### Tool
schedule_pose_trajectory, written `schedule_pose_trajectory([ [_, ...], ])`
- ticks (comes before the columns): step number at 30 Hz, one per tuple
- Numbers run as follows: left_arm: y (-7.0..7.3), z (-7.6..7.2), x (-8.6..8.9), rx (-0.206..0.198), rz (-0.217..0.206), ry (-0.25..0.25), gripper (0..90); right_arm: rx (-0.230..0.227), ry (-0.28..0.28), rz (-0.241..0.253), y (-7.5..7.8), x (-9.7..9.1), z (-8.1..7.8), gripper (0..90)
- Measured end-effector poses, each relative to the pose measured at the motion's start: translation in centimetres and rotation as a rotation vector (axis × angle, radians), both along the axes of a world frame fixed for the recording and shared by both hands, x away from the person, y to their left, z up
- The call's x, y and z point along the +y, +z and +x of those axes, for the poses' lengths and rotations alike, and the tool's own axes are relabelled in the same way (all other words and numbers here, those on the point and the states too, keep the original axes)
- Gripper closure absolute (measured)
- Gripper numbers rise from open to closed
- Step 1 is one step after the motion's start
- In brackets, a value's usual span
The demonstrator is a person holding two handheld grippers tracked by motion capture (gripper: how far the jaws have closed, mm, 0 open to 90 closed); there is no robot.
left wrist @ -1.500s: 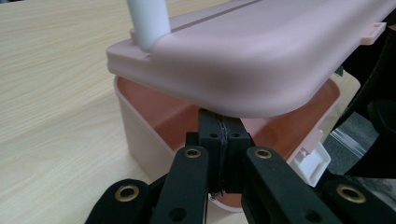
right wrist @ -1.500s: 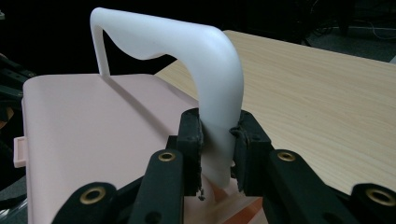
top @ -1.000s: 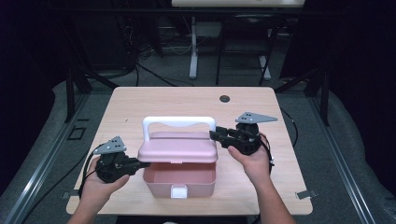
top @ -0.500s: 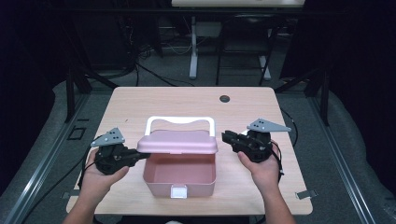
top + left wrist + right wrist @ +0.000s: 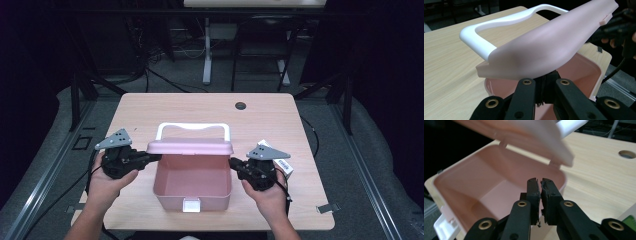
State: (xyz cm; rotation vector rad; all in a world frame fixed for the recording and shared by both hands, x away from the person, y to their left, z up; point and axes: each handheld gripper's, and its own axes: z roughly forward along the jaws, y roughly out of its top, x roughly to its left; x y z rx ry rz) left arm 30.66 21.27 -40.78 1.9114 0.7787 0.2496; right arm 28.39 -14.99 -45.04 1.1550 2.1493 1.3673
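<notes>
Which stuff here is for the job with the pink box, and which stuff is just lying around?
For the job:
- pink box, open
- its pink lid with the white handle, lifted
- left gripper, shut on the lid's edge
- right gripper, jaws nearly shut at the box's side

Just lying about:
- small white carton by the right hand
- table with its cable hole

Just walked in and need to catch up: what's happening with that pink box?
A person is opening a pink box on the table. The left gripper is shut on the left edge of the lid, holding it raised, with its white handle toward the far side. The right gripper sits by the box's right wall; its jaws have just been closing and are nearly together, with nothing between them. The box looks empty.
</notes>
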Motion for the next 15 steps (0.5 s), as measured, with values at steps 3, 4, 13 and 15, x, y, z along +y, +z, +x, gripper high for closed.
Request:
schedule_pose_trajectory([
  [3, 0.1, 0.2, 0.0, -0.006, -0.011, 0.004, 89.6, 0.017, 0.046, -0.02, -1.1, 0.9, -0.5, 85.3],
  [4, 0.2, 0.3, 0.1, -0.007, -0.012, 0.002, 89.6, 0.025, 0.065, -0.02, -1.5, 1.2, -0.7, 85.3],
  [13, 0.5, 0.8, 0.0, -0.032, -0.018, 0.012, 89.5, 0.084, 0.12, -0.049, -3.6, 2.5, -1.2, 85.6],
  [15, 0.5, 0.8, 0.0, -0.032, -0.02, 0.018, 89.5, 0.085, 0.118, -0.052, -3.8, 2.5, -1.3, 86.3],
])
